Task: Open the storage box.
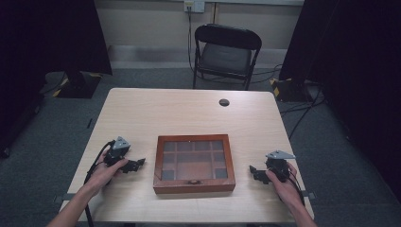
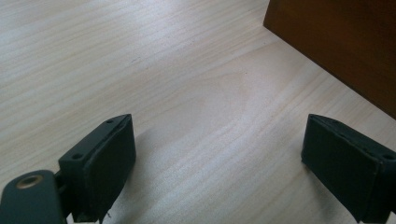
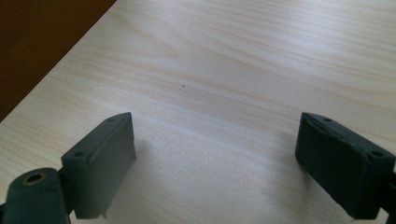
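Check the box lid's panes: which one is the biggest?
The centre pane of the wooden box: it is wide and reddish, while the small square panes around it are darker.

Beyond my pale wooden bench [image 1: 142,113]: a black folding chair [image 1: 226,54], grey carpeted floor [image 1: 56,127], cream wall [image 1: 146,21], dark curtains [image 1: 52,33] flanking.

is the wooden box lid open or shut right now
Shut. In the high view the glass-paned lid lies flat on the wooden box, its frame flush all round, with the dividers showing through the glass.
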The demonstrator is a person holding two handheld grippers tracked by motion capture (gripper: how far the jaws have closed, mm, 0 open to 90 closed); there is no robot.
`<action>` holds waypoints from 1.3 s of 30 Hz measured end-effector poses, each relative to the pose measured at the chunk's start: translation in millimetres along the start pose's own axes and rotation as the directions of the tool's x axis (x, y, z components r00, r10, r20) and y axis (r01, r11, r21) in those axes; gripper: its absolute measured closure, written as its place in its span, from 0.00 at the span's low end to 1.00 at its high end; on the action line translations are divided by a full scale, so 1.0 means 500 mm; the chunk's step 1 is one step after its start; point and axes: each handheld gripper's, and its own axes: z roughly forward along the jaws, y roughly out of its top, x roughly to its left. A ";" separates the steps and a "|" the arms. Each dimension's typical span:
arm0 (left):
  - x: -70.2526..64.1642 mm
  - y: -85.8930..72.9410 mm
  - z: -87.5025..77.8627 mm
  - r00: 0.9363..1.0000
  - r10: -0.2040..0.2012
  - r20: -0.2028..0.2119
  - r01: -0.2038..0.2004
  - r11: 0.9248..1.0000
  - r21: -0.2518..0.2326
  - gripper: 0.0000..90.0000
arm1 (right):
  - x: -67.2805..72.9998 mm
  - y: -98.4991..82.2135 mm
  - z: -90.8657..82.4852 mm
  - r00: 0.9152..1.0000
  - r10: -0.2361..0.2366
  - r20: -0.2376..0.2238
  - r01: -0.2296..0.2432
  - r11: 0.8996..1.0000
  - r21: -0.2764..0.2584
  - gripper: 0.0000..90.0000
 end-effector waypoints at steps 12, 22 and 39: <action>0.002 0.001 0.001 1.000 0.009 0.003 -0.009 1.000 0.006 0.09 | -0.008 0.012 -0.012 1.000 0.003 -0.029 -0.002 0.999 0.052 0.21; 0.003 0.003 0.004 1.000 0.011 0.005 -0.011 1.000 0.011 0.07 | -0.009 0.046 -0.042 0.995 0.027 -0.091 -0.027 1.000 0.005 0.31; 0.004 0.003 0.004 1.000 0.013 0.007 -0.013 1.000 0.011 0.07 | 0.055 0.109 -0.097 0.930 -0.028 -0.366 0.000 0.997 -0.075 0.57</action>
